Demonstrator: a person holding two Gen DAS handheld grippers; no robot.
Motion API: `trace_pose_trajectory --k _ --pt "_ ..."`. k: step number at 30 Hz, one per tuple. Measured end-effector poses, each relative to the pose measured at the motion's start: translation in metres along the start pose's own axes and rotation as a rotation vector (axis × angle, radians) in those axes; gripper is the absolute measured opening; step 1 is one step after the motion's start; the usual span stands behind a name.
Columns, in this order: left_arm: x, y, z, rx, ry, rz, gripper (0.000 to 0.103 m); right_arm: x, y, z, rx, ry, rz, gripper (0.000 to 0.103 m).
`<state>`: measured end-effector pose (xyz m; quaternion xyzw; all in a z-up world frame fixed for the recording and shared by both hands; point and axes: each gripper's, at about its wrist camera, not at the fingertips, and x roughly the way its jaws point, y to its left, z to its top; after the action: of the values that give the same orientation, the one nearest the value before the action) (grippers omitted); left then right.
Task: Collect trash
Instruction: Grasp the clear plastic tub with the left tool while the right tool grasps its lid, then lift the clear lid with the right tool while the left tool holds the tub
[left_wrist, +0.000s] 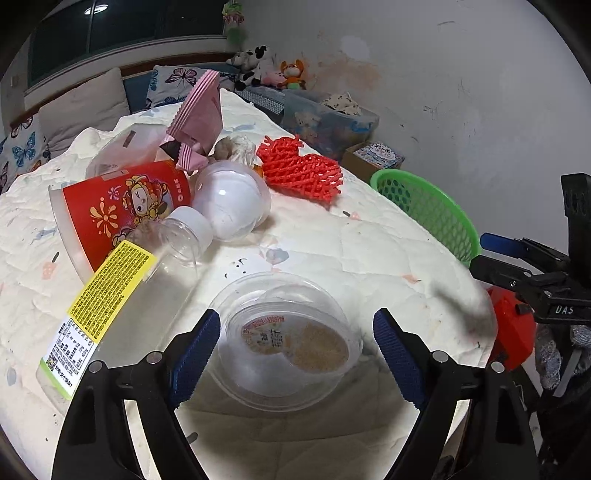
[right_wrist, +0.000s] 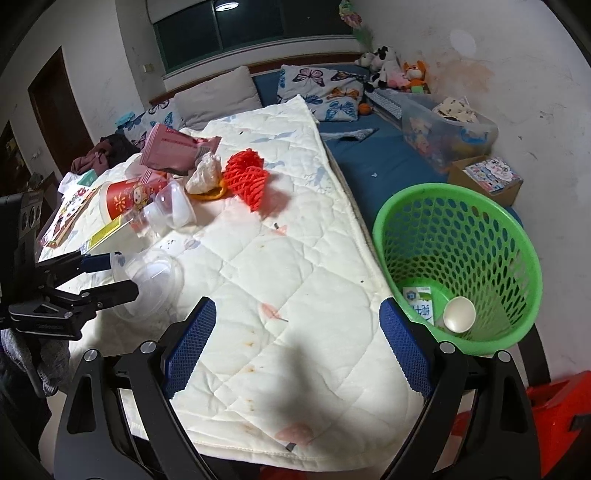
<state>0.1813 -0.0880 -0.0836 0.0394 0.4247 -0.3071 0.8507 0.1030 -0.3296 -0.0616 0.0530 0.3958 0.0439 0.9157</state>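
Left of the left gripper, the clear bottle is lying against the red cup. The left gripper's jaws are standing wide, straddling the clear plastic cup without pressing it; thin walls may buckle or squirt out. The right gripper is hovering spread and empty, the green basket lying just right of it, perched off the quilt: a bump could tip it.

Lidded cup on quilt, bottle left, basket right
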Motion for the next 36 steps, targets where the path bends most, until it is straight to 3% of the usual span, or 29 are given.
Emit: trace_pose_trajectory --k 12,25,36 --pt "0.004 0.002 -0.002 -0.004 -0.004 -0.007 0.067 0.005 0.012 -0.003 -0.031 0.016 0.014 0.090" --pt "-0.011 0.007 -0.003 -0.029 -0.045 -0.007 0.066 0.008 0.029 -0.007 -0.089 0.026 0.032 0.090" --pt "-0.037 0.018 -0.006 -0.098 -0.069 0.029 0.066 0.021 0.065 -0.009 -0.176 0.046 0.102 0.090"
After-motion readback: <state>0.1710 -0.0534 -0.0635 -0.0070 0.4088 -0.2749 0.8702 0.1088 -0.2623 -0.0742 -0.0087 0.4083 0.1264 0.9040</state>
